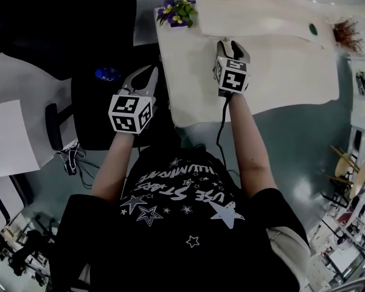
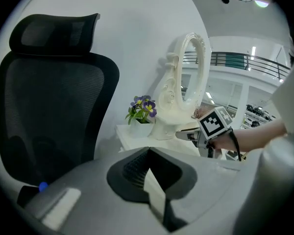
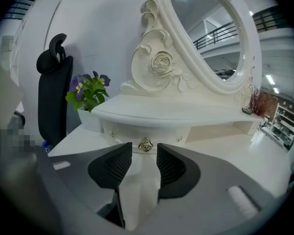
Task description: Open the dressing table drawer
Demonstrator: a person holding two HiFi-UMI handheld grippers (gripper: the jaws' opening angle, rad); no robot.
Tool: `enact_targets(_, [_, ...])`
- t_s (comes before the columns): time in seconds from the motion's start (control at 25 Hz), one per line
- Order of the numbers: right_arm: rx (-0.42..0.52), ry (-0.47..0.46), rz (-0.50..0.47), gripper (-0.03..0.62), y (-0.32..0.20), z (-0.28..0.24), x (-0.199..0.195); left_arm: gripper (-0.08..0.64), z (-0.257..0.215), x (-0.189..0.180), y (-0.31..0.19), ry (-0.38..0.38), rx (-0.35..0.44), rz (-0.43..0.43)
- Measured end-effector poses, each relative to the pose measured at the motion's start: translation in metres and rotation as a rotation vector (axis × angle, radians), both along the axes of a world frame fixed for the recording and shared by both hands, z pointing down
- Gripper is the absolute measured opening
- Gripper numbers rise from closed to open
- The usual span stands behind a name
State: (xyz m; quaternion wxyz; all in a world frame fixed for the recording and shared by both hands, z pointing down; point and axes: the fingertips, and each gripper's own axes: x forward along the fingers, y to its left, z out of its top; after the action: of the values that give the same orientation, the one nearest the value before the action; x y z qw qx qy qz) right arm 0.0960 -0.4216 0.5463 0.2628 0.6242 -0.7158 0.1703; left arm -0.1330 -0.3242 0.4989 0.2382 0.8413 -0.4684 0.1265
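The white dressing table point(image 1: 280, 72) stands ahead of me with a raised shelf along its back. Under that shelf is the drawer front point(image 3: 161, 132), with a small gold knob point(image 3: 145, 144) at its middle. My right gripper point(image 3: 144, 153) is open and low over the tabletop. The knob shows just beyond the gap between its ribbed black pads point(image 3: 112, 165), untouched. From above, the right gripper point(image 1: 231, 45) points at the shelf, and the drawer front is hidden. My left gripper point(image 1: 147, 78) hangs beside the table over a black seat, shut on nothing.
A black mesh office chair point(image 2: 49, 97) stands left of the table. A pot of purple flowers point(image 1: 177, 12) sits on the table's left back corner. An ornate oval mirror point(image 3: 210, 38) rises above the shelf. Dried twigs point(image 1: 348, 34) stand at the right end.
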Motion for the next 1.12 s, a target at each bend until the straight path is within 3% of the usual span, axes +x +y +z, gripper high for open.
enact_targets(0.2, [-0.003, 0.041, -0.008, 0.183, -0.003, 0.006, 0.005, 0.001, 0.000, 0.004, 0.003, 0.003, -0.004, 0.009])
enact_targets(0.32, [0.031, 0.040, 0.008, 0.127, 0.000, 0.002, 0.013, 0.000, -0.001, 0.008, 0.008, 0.002, -0.010, 0.009])
enact_targets(0.64, [0.026, 0.053, -0.041, 0.124, -0.006, 0.005, 0.004, 0.002, 0.001, 0.003, 0.011, -0.017, -0.017, -0.016])
enact_targets(1.12, [-0.021, 0.049, -0.040, 0.123, 0.005, 0.012, 0.002, 0.002, 0.003, 0.005, 0.015, -0.017, -0.026, -0.023])
